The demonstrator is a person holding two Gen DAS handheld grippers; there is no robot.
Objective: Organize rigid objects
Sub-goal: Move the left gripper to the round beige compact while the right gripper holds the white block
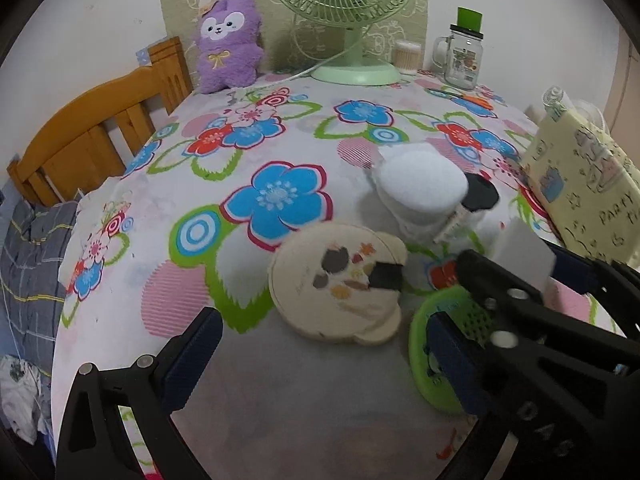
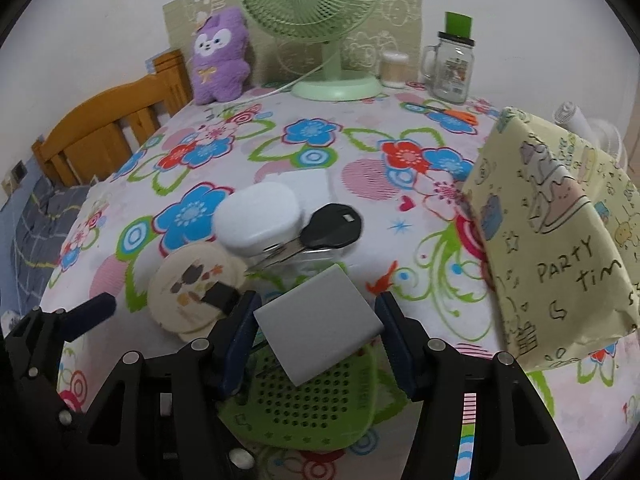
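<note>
My right gripper (image 2: 318, 306) is shut on a flat white block (image 2: 316, 324), held tilted just above a green perforated basket (image 2: 304, 408). In the left wrist view that block (image 1: 524, 252) shows at the right, above the basket (image 1: 424, 344). My left gripper (image 1: 324, 322) stands wide open and empty, low over the table. A beige bear-shaped disc (image 1: 336, 284) lies just ahead of it, with a small black piece (image 1: 386, 276) on top. One of the left gripper's fingers (image 2: 96, 306) shows beside that disc (image 2: 188, 292). Behind stand a white-lidded jar (image 2: 260, 220) and a black-headed key (image 2: 332, 224).
The floral tablecloth (image 2: 320, 152) covers the table. A yellow wrapped box (image 2: 560, 232) leans at the right edge. At the back are a green fan (image 2: 332, 88), a purple plush (image 2: 218, 60) and a glass mug jar (image 2: 450, 68). A wooden bed frame (image 1: 100, 128) borders the left.
</note>
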